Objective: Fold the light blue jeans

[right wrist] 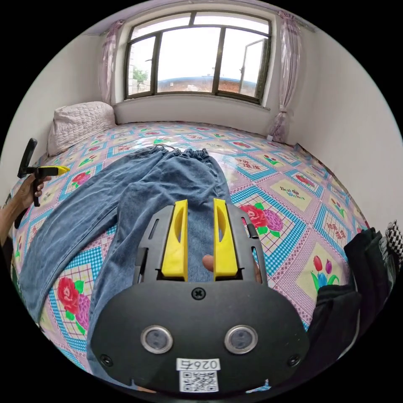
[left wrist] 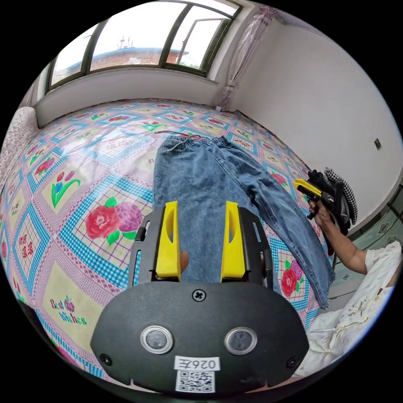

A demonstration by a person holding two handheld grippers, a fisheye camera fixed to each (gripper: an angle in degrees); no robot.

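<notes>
The light blue jeans point(left wrist: 201, 176) lie flat on the flowered bed cover point(left wrist: 84, 176), waistband toward the window and the two legs spread apart toward me. My left gripper point(left wrist: 201, 205) hovers over one leg, its yellow jaws open with nothing between them. In the right gripper view, the jeans point(right wrist: 168, 180) run from the waistband down to the lower left. My right gripper point(right wrist: 200, 203) is held above the other leg, jaws open and empty. Each gripper also appears in the other's view, held by a hand: the right gripper point(left wrist: 312, 191) and the left gripper point(right wrist: 44, 171).
A pale pillow point(right wrist: 79, 121) rests at the head of the bed by the window point(right wrist: 197, 54). Dark and checkered clothes point(right wrist: 365, 260) are piled at the bed's edge. A white wall point(left wrist: 327, 105) runs along one side. The person's white top point(left wrist: 357, 302) is near.
</notes>
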